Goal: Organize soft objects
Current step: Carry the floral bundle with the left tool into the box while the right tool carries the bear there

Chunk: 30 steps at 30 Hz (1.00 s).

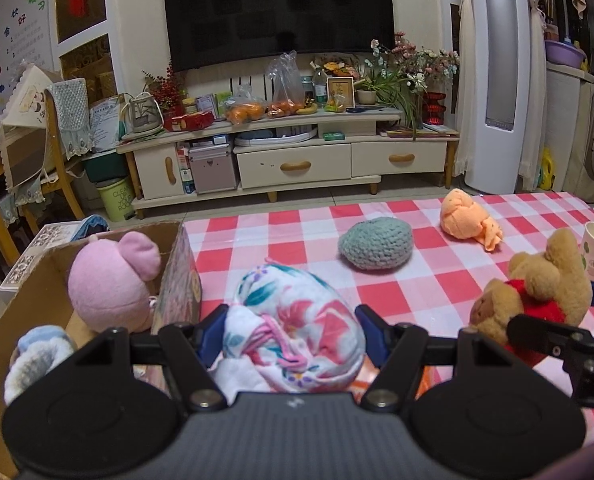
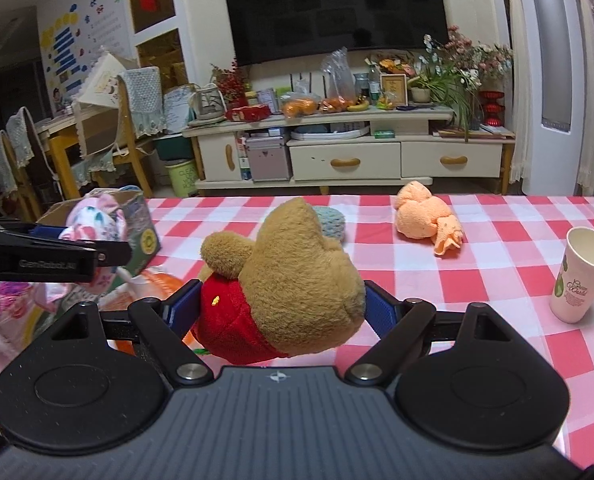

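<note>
My left gripper (image 1: pixel 293 330) is shut on a white floral cloth bundle (image 1: pixel 297 320), held just right of the cardboard box (image 1: pixel 177 272). The box holds a pink plush (image 1: pixel 109 284) and a blue-white soft item (image 1: pixel 37 356). My right gripper (image 2: pixel 281 308) is shut on a brown teddy bear in a red shirt (image 2: pixel 293 280), held above the checkered table (image 2: pixel 477 248); the bear also shows in the left wrist view (image 1: pixel 537 292). A grey-green knitted piece (image 1: pixel 375 243) and an orange towel toy (image 1: pixel 467 216) lie further back on the table.
A paper cup (image 2: pixel 581 276) stands at the table's right side. Beyond the far table edge are a TV stand (image 1: pixel 297 152), a chair (image 1: pixel 53 152) and a green bin (image 1: pixel 117 198) on the floor.
</note>
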Tool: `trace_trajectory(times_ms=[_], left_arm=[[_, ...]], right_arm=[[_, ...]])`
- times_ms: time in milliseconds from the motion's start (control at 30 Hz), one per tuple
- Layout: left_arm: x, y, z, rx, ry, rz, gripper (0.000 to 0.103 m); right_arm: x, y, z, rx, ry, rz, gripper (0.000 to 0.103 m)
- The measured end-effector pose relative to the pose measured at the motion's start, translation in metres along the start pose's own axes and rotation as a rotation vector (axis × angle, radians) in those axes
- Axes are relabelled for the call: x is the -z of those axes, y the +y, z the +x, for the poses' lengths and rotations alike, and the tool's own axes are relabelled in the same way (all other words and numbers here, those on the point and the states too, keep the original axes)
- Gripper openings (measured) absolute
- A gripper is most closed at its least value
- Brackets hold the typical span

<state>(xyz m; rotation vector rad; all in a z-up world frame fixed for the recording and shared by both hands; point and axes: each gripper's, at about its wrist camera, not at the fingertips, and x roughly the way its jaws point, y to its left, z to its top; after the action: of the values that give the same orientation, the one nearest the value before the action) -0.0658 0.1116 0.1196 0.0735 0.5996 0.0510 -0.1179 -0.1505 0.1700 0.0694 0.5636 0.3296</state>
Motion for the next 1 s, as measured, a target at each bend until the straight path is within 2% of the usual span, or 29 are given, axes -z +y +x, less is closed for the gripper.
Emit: trace_trajectory(times_ms=[533,1000], left_arm=[[0.006,0.026,-0.027,-0.024,-0.058,0.006,0.067],[0.006,0.062,-0.040,-0.071,-0.103,-0.018,0.067]], right_arm=[[-0.007,0.033,-0.016,-0.039,-0.035,-0.060,0.103],[-0.014,0.047,-0.006,-0.088,-0.047,-0.117,0.103]])
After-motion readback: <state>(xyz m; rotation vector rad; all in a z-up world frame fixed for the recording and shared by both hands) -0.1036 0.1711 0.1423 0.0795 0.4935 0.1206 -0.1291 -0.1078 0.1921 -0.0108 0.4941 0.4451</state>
